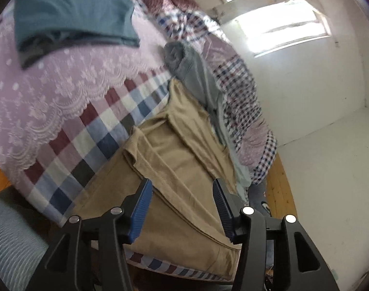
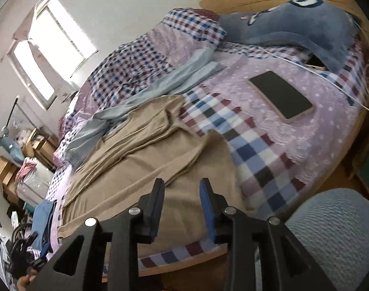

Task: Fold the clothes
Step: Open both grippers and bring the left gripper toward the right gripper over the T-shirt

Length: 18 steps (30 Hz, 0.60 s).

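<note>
Below, left wrist view: left gripper (image 1: 182, 189) with blue ribbed fingers (image 1: 143, 201) spread, nothing between them. Tan garment (image 1: 174, 155) lies flat on the bed (image 1: 106, 131) straight ahead of and under the fingers, long axis running away from the near edge toward the far rumpled quilt (image 1: 233, 80). Soft knit, shallow lengthwise creases, one long side lapped inward. Grey-blue garment (image 1: 196, 72) crumpled at its far end. Teal folded pile (image 1: 72, 9) far left on the lilac lace coverlet.

Right wrist view: right gripper (image 2: 182, 194), fingers (image 2: 207, 203) parted, empty. Tan garment (image 2: 148, 160) spreads ahead and to the left, near hem close to the bed's near edge just under the fingers; a folded panel sits on its far half. Grey-blue garment (image 2: 145, 89) trails off far left. Phone (image 2: 281, 95) lies face up, right and farther away.

Judgement: both grippers sit near the hem, about equally close; the cloth is partly folded, how far along I cannot tell.
</note>
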Each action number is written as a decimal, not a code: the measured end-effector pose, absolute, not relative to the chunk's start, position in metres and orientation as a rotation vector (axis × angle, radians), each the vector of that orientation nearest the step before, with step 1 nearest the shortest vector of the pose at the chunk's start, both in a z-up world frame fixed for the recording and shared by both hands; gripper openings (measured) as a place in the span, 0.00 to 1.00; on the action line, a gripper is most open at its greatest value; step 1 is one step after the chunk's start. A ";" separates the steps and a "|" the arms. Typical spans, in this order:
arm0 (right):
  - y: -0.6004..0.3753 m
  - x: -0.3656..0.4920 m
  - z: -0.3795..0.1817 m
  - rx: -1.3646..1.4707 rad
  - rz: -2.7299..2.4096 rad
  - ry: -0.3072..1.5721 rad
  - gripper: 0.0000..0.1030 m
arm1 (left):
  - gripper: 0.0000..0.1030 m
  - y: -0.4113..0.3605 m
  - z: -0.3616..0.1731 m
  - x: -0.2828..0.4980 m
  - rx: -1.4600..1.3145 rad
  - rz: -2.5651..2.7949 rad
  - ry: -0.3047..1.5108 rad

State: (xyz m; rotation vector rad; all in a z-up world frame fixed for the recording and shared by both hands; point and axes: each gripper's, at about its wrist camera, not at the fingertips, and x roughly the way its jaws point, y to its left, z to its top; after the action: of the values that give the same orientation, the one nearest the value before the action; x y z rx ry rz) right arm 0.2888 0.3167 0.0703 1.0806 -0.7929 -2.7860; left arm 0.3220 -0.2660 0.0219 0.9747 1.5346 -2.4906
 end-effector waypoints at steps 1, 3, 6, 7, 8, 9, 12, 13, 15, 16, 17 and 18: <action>0.313 0.287 0.070 1.078 -2.772 -0.781 0.32 | 0.53 -0.266 0.019 0.317 0.990 -2.482 1.531; 0.306 0.284 0.069 1.073 -2.748 -0.758 0.32 | 0.53 -0.267 0.014 0.308 1.020 -2.465 1.523; 0.291 0.280 0.069 1.074 -2.709 -0.692 0.32 | 0.53 -0.267 0.006 0.294 1.064 -2.439 1.510; 0.284 0.278 0.068 1.075 -2.696 -0.664 0.32 | 0.53 -0.267 0.004 0.289 1.078 -2.430 1.506; 0.278 0.276 0.068 1.077 -2.681 -0.633 0.32 | 0.53 -0.268 0.001 0.284 1.093 -2.422 1.502; 0.271 0.275 0.067 1.079 -2.666 -0.601 0.32 | 0.53 -0.268 -0.001 0.281 1.102 -2.416 1.498; 0.242 0.270 0.065 1.089 -2.613 -0.463 0.32 | 0.53 -0.270 -0.007 0.273 1.119 -2.403 1.488; 0.232 0.268 0.064 1.090 -2.594 -0.418 0.32 | 0.53 -0.271 -0.009 0.271 1.120 -2.394 1.492; 0.203 0.267 0.062 1.072 -2.545 -0.283 0.32 | 0.53 -0.274 -0.011 0.269 1.107 -2.384 1.525; 0.189 0.268 0.062 1.053 -2.525 -0.212 0.32 | 0.53 -0.276 -0.011 0.270 1.095 -2.383 1.550; 0.176 0.269 0.062 1.035 -2.505 -0.143 0.32 | 0.53 -0.278 -0.012 0.272 1.082 -2.386 1.577; 0.162 0.270 0.061 1.015 -2.482 -0.074 0.32 | 0.53 -0.280 -0.012 0.273 1.069 -2.387 1.606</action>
State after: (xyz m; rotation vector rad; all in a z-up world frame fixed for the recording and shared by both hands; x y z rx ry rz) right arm 0.2700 0.1616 0.0614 1.0155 -0.0743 -2.4824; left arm 0.2728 -0.2798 -0.0119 1.0686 1.6059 -2.3870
